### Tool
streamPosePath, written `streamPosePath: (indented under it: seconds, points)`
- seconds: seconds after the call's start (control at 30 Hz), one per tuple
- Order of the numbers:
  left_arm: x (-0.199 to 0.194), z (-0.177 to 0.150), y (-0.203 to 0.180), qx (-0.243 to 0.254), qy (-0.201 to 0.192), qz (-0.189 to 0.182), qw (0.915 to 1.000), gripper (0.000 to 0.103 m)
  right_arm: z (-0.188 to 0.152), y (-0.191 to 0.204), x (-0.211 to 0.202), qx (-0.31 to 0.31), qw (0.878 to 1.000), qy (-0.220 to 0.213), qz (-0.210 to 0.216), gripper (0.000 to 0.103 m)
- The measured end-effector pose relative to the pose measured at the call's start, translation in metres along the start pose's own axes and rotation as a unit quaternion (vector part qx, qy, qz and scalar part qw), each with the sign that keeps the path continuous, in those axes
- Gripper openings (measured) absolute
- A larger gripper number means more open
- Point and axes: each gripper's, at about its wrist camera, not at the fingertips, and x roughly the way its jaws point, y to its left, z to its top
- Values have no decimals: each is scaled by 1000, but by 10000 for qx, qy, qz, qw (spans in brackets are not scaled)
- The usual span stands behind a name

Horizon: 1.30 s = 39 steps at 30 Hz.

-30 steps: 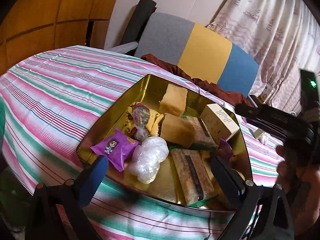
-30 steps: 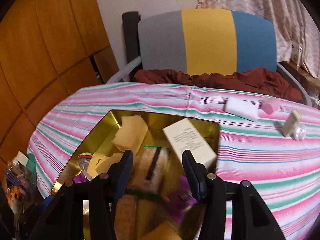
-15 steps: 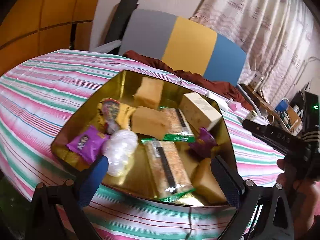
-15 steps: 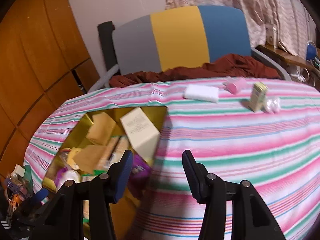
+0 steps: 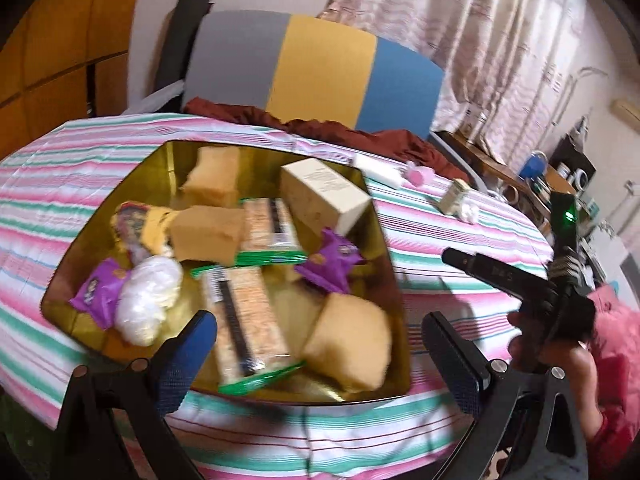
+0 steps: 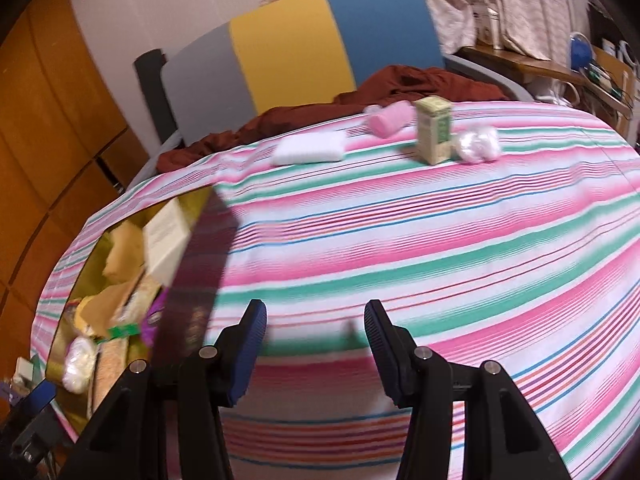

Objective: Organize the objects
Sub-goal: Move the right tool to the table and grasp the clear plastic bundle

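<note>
A gold tray (image 5: 80, 276) was recorded on the striped bench (image 6: 400, 240), filled with sponges, wrapped bars, purple packets and a cream box (image 5: 320, 196). A white pad (image 6: 310, 148), pink roll (image 6: 390, 118), green carton (image 6: 434, 130) and clear wad (image 6: 478, 144) were noted at the far edge. Left tongs (image 5: 320, 354) and right tongs (image 6: 316, 344) were found spread, nothing pinched.

Warm, dim indoor light fills both views, with no single source in sight. Motion blur softens most of each picture: the stripes of the cloth (image 6: 420, 240) smear, and the things in the tin (image 5: 80, 264) lose their edges. The tin's gold walls shine and mirror what lies inside. Its outer wall throws a dark shadow on the cloth. Fisheye bending curves the table's edge, and black corners ring each frame. A green lamp (image 5: 569, 214) glows sharply.
</note>
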Motion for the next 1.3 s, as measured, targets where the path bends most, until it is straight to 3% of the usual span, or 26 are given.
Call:
streamPosePath:
  seconds: [0.17,0.37,0.53,0.63,0.7,0.87,0.97,1.03,1.13,1.3]
  points:
    - [6,5,-26,279,109,-180,9994,103,42,-37,3,174,9980,-295,-524,52]
    - [10,4,-50,530,219,-335,9978,103,131,-74,24,546,9845,-744,-1493,52]
    - [12,2,-56,615,283,-323,9972,103,173,-91,58,577,9801,-642,-1786,52]
    - [16,3,-55,567,329,-305,9974,103,172,-100,71,596,9803,-450,-1828,52]
    - [19,4,-53,500,340,-302,9977,103,160,-102,65,570,9827,-614,-1650,53]
    - [24,7,-56,338,416,-443,9976,103,109,-105,42,388,9896,-394,-1331,54]
    - [21,9,-62,377,328,-509,9975,103,80,-115,24,442,9923,-555,-1020,54]
    - [19,10,-67,438,265,-512,9974,103,73,-125,13,575,9901,-749,-1037,54]
    - [21,12,-74,480,258,-536,9971,103,88,-135,13,692,9874,-826,-1156,54]
    - [25,12,-80,549,320,-469,9969,103,141,-133,32,644,9869,-817,-1232,54]
